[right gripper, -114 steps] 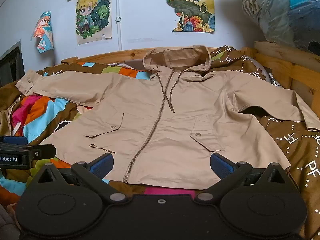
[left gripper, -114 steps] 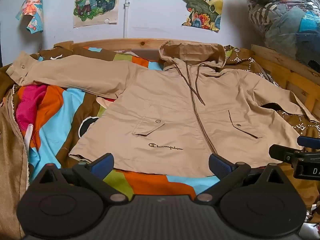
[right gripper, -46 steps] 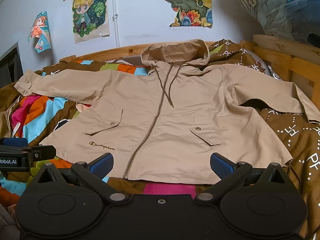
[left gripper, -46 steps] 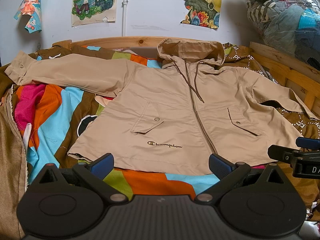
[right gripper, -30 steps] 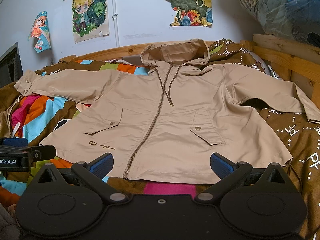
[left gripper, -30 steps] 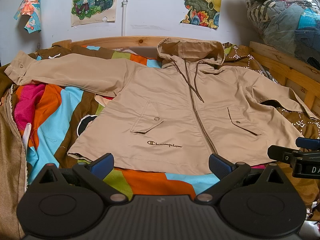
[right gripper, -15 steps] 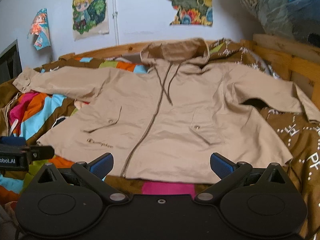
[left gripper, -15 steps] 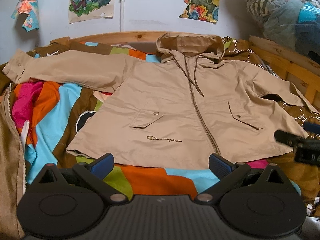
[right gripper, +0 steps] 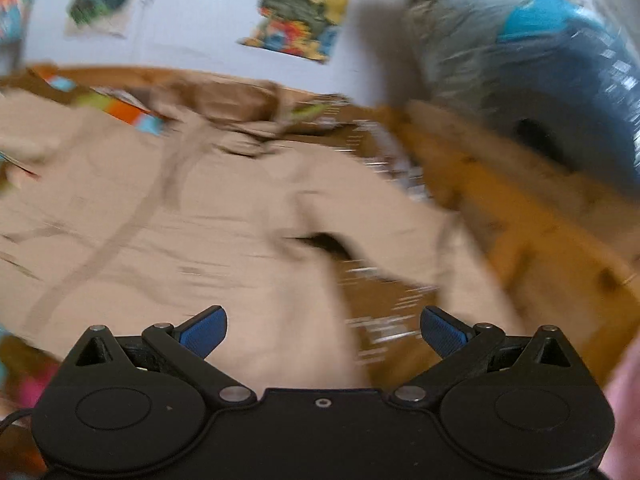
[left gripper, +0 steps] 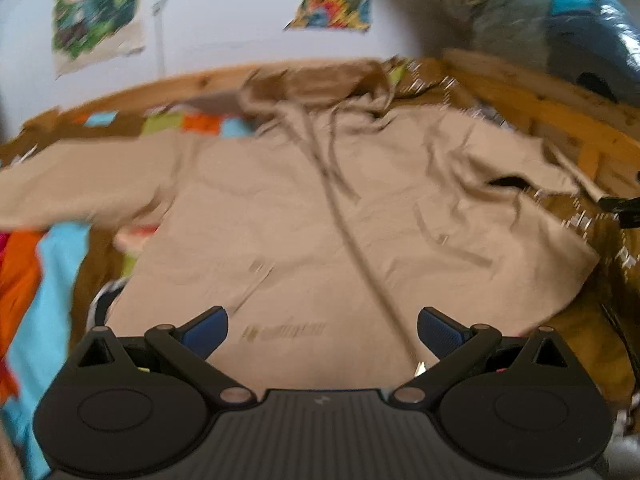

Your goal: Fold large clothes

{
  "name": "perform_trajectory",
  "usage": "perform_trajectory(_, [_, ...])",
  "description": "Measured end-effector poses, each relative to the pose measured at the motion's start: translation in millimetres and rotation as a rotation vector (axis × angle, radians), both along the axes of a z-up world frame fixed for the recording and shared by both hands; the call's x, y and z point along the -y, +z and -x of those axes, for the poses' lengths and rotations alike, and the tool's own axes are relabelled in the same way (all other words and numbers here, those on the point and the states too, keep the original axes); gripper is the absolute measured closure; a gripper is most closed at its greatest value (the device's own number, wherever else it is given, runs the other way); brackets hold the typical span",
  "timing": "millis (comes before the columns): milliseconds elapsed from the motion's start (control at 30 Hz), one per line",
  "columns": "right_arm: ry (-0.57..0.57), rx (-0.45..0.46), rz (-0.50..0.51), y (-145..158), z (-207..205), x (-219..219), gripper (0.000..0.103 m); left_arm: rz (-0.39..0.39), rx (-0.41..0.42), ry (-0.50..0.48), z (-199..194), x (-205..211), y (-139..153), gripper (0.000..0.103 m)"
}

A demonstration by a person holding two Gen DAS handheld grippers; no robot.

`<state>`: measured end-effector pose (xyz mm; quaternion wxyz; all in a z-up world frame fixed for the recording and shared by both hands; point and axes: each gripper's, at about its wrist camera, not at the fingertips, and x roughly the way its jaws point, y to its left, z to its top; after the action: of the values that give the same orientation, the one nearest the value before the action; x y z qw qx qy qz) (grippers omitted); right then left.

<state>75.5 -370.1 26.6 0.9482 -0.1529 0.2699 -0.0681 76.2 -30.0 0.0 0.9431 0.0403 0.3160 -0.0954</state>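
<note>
Jacket (left gripper: 320, 220), tan and hooded, lies front-up and spread flat across a bed with a patchwork bedspread (left gripper: 44, 272) of orange, blue and brown; its hood (left gripper: 316, 84) points to the far wooden headboard (left gripper: 168, 84). The left gripper (left gripper: 322, 330) hovers over the near hem with jaws spread wide, holding nothing. The right gripper (right gripper: 323, 332), likewise wide open and empty, sits over the jacket's right side, near its right sleeve (right gripper: 452, 248). A wooden bed rail (right gripper: 520, 216) runs along the right, with a plastic-wrapped bundle (right gripper: 540, 60) behind it. Posters (left gripper: 96, 16) hang on the far wall. Both views are motion-blurred.
</note>
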Motion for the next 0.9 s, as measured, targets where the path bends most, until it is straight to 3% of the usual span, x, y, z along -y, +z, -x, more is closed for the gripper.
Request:
perform_trajectory(167, [-0.086, -0.103, 0.095, -12, -55, 53, 0.002, 0.083, 0.048, -0.060, -45, 37, 0, 0.001])
perform_trajectory(367, [-0.102, -0.256, 0.146, -32, -100, 83, 0.027, 0.210, 0.037, -0.122, -85, 74, -8, 0.001])
perform_trajectory(433, [-0.099, -0.273, 0.144, -31, -105, 88, 0.030, 0.247, 0.032, -0.166, -93, 83, -10, 0.001])
perform_trajectory(567, [-0.094, -0.309, 0.132, -18, -107, 96, 0.063, 0.296, 0.040, -0.226, -96, 98, -10, 0.001])
perform_trajectory(633, [-0.088, -0.316, 0.115, -9, -106, 101, 0.069, 0.318, 0.045, -0.253, -94, 104, -7, 0.001])
perform_trajectory(733, [-0.093, -0.310, 0.038, 13, -106, 113, 0.092, 0.345, 0.058, -0.301, -90, 108, -2, 0.001])
perform_trajectory(900, [-0.027, -0.270, -0.286, 72, -97, 125, 0.096, 0.390, 0.097, -0.322, -88, 111, 12, 0.001])
